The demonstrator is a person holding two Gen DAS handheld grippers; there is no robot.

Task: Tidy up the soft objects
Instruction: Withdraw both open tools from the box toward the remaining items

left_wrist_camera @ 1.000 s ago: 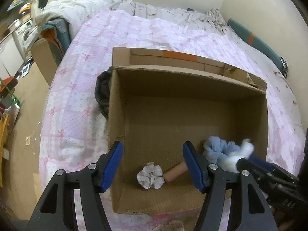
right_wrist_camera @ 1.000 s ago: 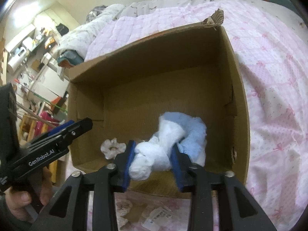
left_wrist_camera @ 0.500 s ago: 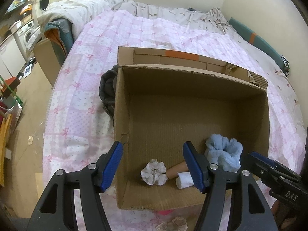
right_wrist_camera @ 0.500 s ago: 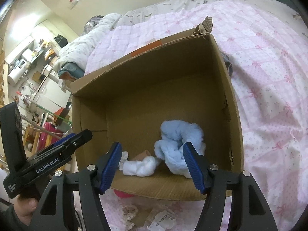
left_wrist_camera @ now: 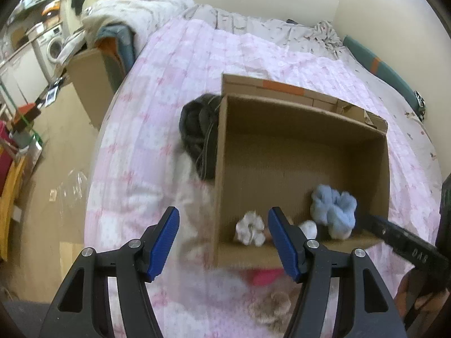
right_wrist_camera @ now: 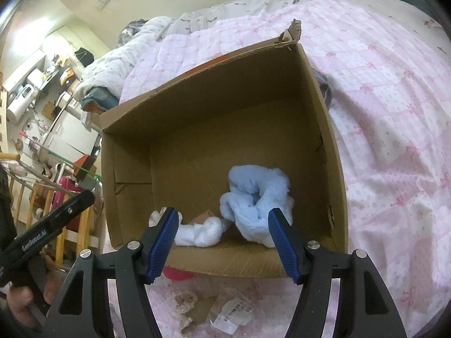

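Observation:
An open cardboard box (left_wrist_camera: 304, 146) (right_wrist_camera: 253, 79) lies on a pink quilted bed. Inside it are a fluffy light-blue cloth (left_wrist_camera: 334, 211) (right_wrist_camera: 256, 200), a small white rolled sock (left_wrist_camera: 308, 228) (right_wrist_camera: 201, 232) and a whitish scrunchie (left_wrist_camera: 250, 228) (right_wrist_camera: 155, 216). My left gripper (left_wrist_camera: 222, 239) is open and empty, over the bed at the box's near left corner. My right gripper (right_wrist_camera: 222, 242) is open and empty, just in front of the box's near wall.
A dark bundle of cloth (left_wrist_camera: 200, 135) lies against the box's left side. A pink item (left_wrist_camera: 262, 277) (right_wrist_camera: 177, 273), a beige scrunchie (left_wrist_camera: 270, 308) (right_wrist_camera: 186, 301) and a paper tag (right_wrist_camera: 232, 314) lie on the quilt (right_wrist_camera: 394, 112) in front of the box. The floor drops off left.
My right gripper opened and let the white sock drop into the box, then drew back. My left gripper moved left, away from the box's middle.

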